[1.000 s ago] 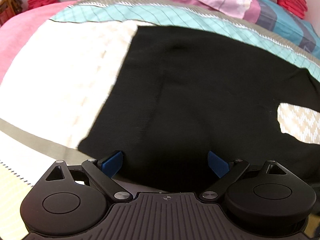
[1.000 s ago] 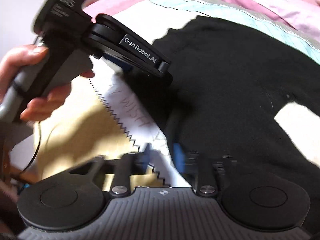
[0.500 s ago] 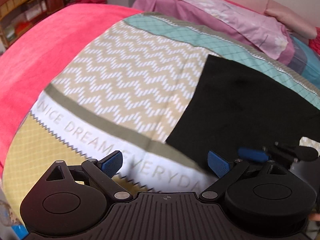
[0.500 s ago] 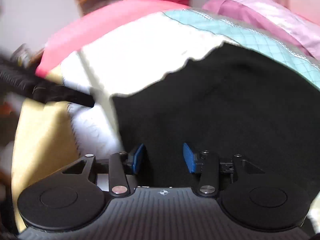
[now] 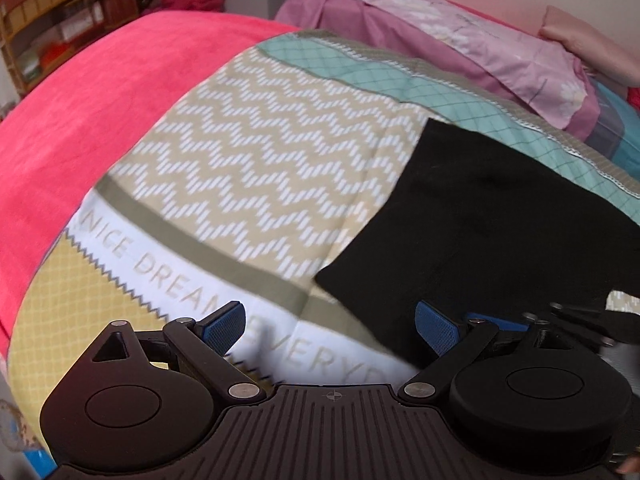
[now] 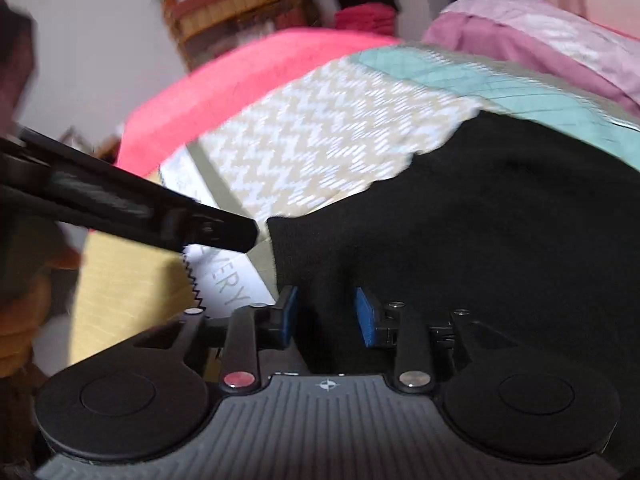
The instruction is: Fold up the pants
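while my left gripper (image 5: 330,326) hangs over the patterned bed cover (image 5: 256,168), its blue pads are spread wide with nothing between them; only the "nice dream everyday" lettering band shows in the gap. black pants (image 5: 500,216) lie flat on the cover to the right, near corner just beside my right-hand pad. the right gripper (image 5: 496,325) pokes in at the right edge, low over the pants' near edge. pink blanket (image 5: 100,120) sits left, purple pillow (image 5: 460,40) at the far end. right wrist view, blurred: my right gripper (image 6: 326,316) has its pads partly apart, black cloth of the pants (image 6: 500,240) filling the gap; can't tell whether they pinch it. the left gripper (image 6: 224,232) reaches in from the left, tip near the pants' near-left corner, over the cover (image 6: 320,140).
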